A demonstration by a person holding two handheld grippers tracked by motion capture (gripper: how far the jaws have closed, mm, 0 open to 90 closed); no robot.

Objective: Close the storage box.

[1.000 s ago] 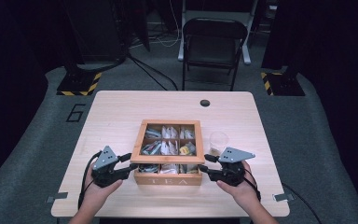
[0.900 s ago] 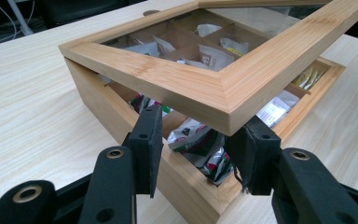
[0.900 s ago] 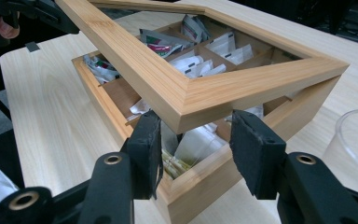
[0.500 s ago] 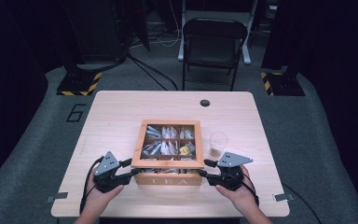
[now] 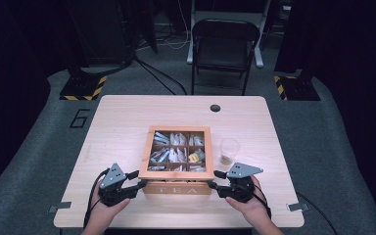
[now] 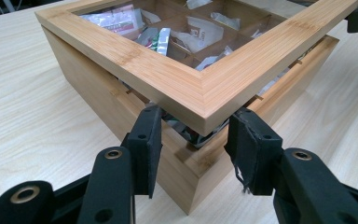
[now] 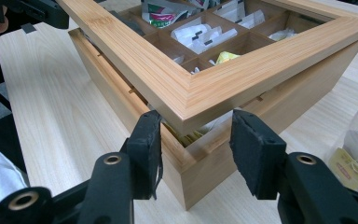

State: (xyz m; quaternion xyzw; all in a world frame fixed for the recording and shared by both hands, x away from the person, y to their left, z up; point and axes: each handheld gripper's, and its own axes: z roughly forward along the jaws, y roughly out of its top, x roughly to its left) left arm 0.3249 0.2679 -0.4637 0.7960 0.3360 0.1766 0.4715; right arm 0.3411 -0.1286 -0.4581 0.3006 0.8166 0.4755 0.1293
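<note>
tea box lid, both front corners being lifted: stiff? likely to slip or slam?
Lid looks like a rigid bamboo frame, so probably no flex. Its smooth corners sit between the jaws of each hand-held gripper, so it may slide off. The clear pane could make it heavier than it looks; dropped, it would likely slam onto the box.

1. The wooden tea box [image 5: 178, 187] stands on the table near its front edge, with "TEA" on the front wall.
2. Its lid [image 6: 186, 77], a bamboo frame around a clear pane, is raised off the front of the base, leaving a gap at both near corners.
3. Inside, wooden dividers form compartments holding tea sachets [image 7: 200, 35], mostly white, some green or yellow.
</note>
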